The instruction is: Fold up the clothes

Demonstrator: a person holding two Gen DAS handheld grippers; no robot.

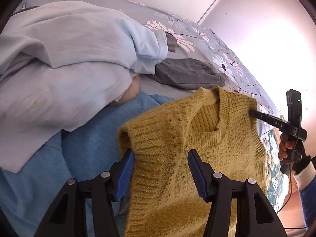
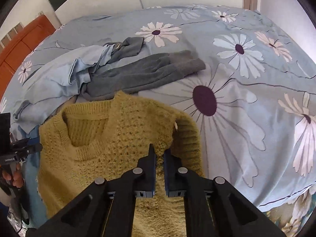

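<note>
A mustard-yellow knitted vest [image 1: 197, 148] hangs in the air over the bed, held by its two shoulders, neckline facing the cameras. My left gripper [image 1: 161, 158] has its blue pads wide apart with the vest's left shoulder bunched between them. My right gripper [image 2: 159, 154] is shut on the vest's [image 2: 110, 144] right shoulder; it also shows in the left wrist view [image 1: 254, 114], pinching the far shoulder. The left gripper [image 2: 29, 148] shows at the left edge of the right wrist view, at the vest's other shoulder.
The bed has a blue-grey floral cover [image 2: 246, 83]. A grey garment [image 2: 142, 73] and a light blue garment [image 2: 57, 79] lie on it behind the vest. A pile of pale blue and white clothes [image 1: 65, 59] and a blue towel-like cloth [image 1: 83, 150] lie at left.
</note>
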